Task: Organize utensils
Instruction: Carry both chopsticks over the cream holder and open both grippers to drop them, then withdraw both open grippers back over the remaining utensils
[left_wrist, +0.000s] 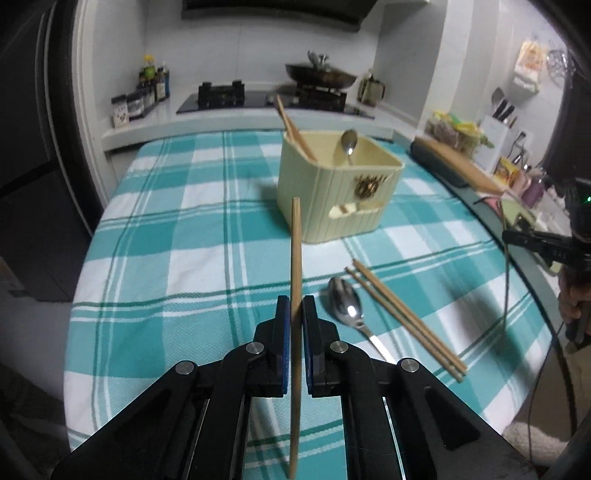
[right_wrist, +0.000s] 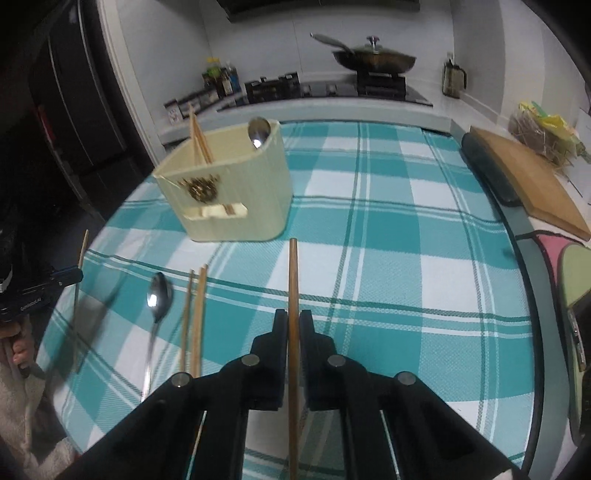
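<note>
My left gripper (left_wrist: 295, 308) is shut on a light wooden chopstick (left_wrist: 296, 243) that points forward above the cloth. My right gripper (right_wrist: 293, 321) is shut on a darker wooden chopstick (right_wrist: 293, 273), also lifted off the table. A cream utensil holder (left_wrist: 332, 188) stands ahead on the checked cloth, with chopsticks (left_wrist: 293, 129) and a spoon (left_wrist: 348, 142) leaning inside it. On the cloth lie a metal spoon (left_wrist: 345, 306) and a pair of chopsticks (left_wrist: 402, 317). From the right wrist view, the holder (right_wrist: 236, 192), the lying spoon (right_wrist: 158, 295) and the pair of chopsticks (right_wrist: 195, 317) appear at the left, near the left gripper (right_wrist: 70, 275).
A teal and white checked cloth (left_wrist: 177, 258) covers the round table. A wooden cutting board (right_wrist: 524, 177) lies at the right edge. Behind are a stove with a lidded wok (right_wrist: 373, 59), sauce bottles (left_wrist: 153, 79) and a dark fridge (right_wrist: 74, 92). A person's hand (right_wrist: 18, 347) holds the left gripper.
</note>
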